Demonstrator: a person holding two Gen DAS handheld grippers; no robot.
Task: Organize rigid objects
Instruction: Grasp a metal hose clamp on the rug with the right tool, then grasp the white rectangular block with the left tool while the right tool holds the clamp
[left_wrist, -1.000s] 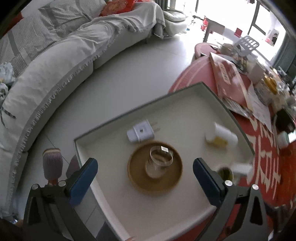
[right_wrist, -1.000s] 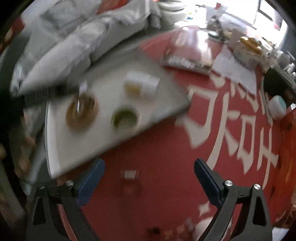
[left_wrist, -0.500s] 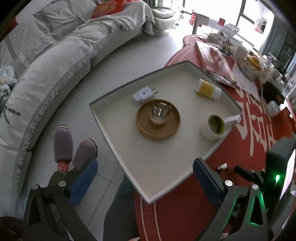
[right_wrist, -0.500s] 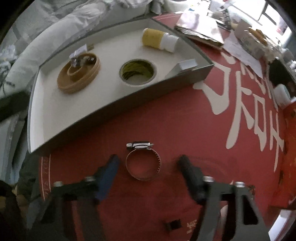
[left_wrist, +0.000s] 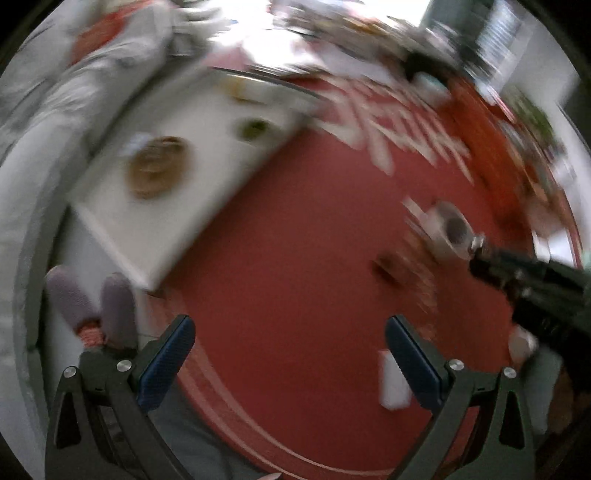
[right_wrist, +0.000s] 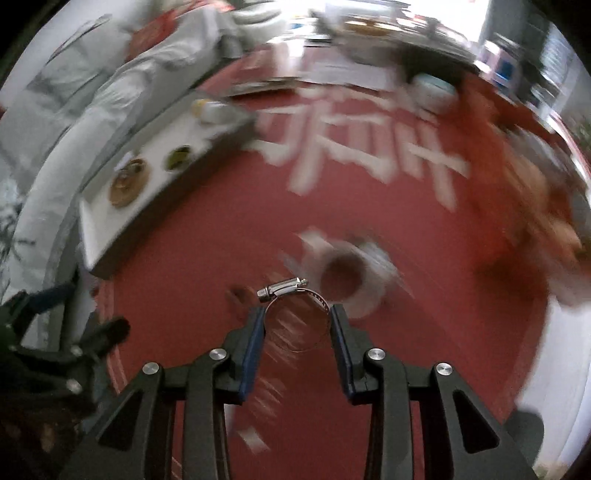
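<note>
The right gripper (right_wrist: 297, 319), whose jaws have just been closing, clenches a metal hose clamp (right_wrist: 291, 310) above the red table (right_wrist: 207, 258). The white tray (right_wrist: 107, 221) at ten o'clock already holds several items; the clamp still needs delivering. The left gripper (left_wrist: 290, 345) gapes empty.

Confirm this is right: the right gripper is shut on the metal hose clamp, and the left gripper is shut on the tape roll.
Half right. The right gripper is shut on the metal hose clamp, but the left wrist view shows the left gripper open and empty above the red tablecloth.
</note>
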